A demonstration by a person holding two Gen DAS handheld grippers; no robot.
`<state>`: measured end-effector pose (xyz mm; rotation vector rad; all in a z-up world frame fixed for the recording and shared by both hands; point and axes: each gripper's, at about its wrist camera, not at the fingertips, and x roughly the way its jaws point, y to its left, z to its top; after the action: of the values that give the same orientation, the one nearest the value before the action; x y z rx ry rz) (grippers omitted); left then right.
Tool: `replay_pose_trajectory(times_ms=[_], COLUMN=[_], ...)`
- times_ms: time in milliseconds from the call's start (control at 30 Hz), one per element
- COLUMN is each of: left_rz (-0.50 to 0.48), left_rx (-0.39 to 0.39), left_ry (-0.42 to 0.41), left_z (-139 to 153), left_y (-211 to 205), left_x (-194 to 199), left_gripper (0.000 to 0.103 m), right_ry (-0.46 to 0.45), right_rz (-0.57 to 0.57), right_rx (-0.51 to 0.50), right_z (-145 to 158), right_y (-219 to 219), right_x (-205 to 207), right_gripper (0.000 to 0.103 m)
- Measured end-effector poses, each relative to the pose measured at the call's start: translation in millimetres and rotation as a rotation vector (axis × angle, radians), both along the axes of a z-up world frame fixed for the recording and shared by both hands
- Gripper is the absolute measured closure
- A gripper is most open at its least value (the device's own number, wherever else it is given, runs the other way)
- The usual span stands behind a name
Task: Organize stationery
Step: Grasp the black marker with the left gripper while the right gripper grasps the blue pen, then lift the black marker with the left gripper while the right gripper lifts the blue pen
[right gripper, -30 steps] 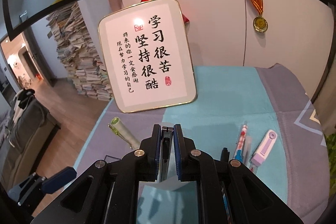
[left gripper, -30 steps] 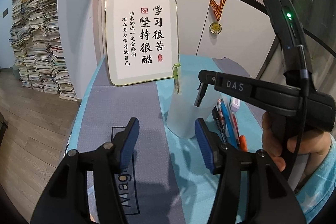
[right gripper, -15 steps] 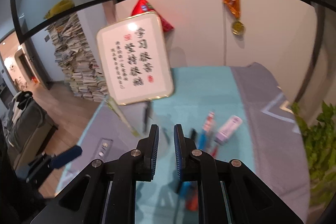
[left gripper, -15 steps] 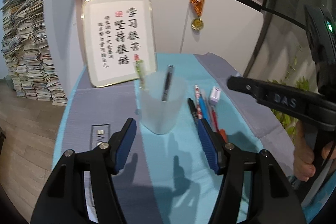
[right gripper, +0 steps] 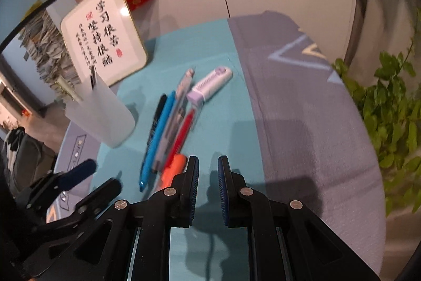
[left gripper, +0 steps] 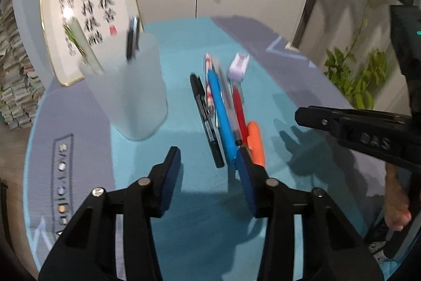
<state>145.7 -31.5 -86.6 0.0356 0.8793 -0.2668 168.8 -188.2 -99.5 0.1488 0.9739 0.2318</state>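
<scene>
1. Left wrist view: left gripper (left gripper: pixel 208 162) empty, jaws wide apart, above the table (left gripper: pixel 289 86).
2. Right gripper (right gripper: pixel 208 175) jaws slightly apart, empty.
3. Pens (left gripper: pixel 221 109) lie beside the cup (left gripper: pixel 129 94); two items already inside.
4. Step: choosing next pen. Next: descend, straddle one pen.

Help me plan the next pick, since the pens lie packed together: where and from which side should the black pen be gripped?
Grip the black pen near mid-barrel, coming from above with the fingers straddling its width. It lies flat at the cup-side edge of the row, so that flank is open toward the frosted cup; the other finger must slip in beside the blue pen, which lies close alongside. The left gripper, open, looks nearest.
</scene>
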Motion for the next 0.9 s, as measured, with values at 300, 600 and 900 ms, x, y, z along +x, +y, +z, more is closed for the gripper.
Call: replay_pose_trajectory(times_ms=[300,600,900], left_rz=[-0.014,-0.245,-0.170], left_rx=[0.015,-0.100,-0.084], left_ry=[0.034,0.125,0.114], left_z=[-14.0,-17.5,-11.8], left_y=[-12.3,-47.3,-25.3], left_x=[18.5,-3.6,-15.0], left_gripper=[0.067,0.086,0.088], right_ry=[0.032,0.037,0.035], right_rz=[0.028,0.015,-0.009], right_rx=[0.014,0.021,-0.003], right_z=[-12.7,-13.6,-13.3], right_y=[5.6,5.8,0.6], right_x=[4.5,9.1,10.2], right_gripper=[0.089,0.089,0.076])
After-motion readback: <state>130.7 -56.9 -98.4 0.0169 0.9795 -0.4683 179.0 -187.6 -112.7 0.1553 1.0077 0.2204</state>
